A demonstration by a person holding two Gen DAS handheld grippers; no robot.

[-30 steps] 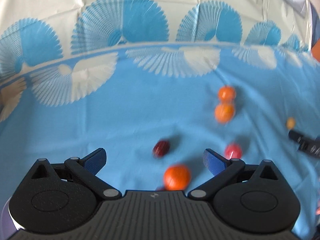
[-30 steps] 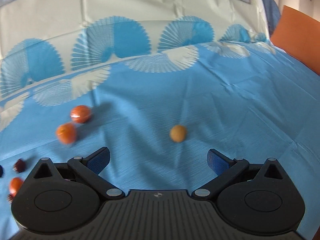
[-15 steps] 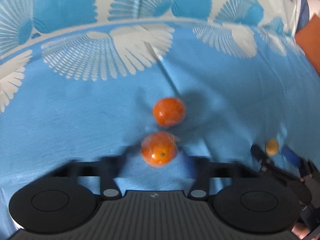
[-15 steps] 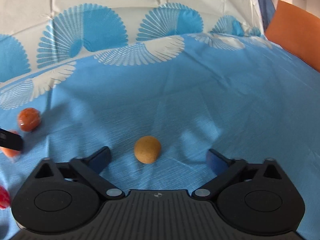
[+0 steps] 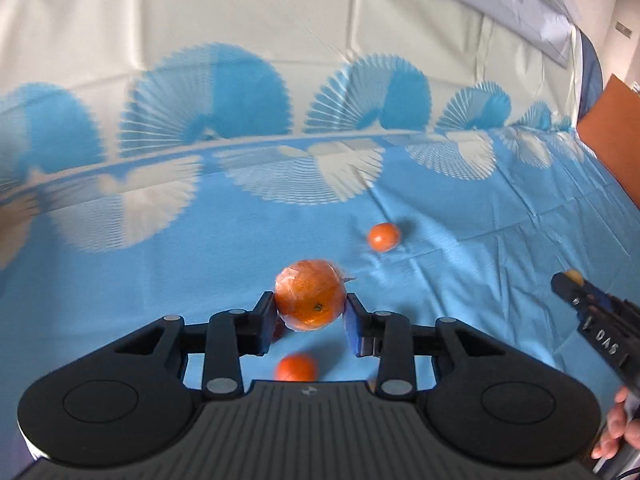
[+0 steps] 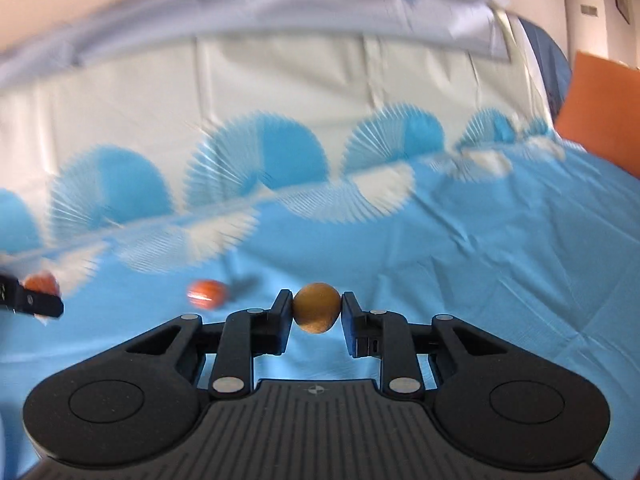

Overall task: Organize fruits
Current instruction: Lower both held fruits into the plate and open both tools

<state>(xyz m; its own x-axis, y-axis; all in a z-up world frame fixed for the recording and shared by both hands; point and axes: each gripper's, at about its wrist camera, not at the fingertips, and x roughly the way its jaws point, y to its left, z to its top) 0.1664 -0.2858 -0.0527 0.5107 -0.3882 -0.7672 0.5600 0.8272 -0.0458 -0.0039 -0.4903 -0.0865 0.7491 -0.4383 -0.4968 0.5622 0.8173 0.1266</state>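
Two tools grip fruit: left tool (image 5: 310,312) an orange (image 5: 310,295), right tool (image 6: 316,312), marked "DAS", a brown fruit (image 6: 317,307).

A blue fan-patterned cloth (image 5: 460,216) bears two oranges (image 5: 384,236) (image 5: 296,368), perhaps a third, blurred.

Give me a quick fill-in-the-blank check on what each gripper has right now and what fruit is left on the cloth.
1. The left gripper is shut on a plastic-wrapped ____.
2. The right gripper is shut on a small round ____-coloured fruit.
3. Both held fruits are lifted clear of the blue ____.
4. Beyond the left gripper, one small orange fruit lies on the cloth, ____ by either gripper.

Missing words: orange; tan; tablecloth; untouched
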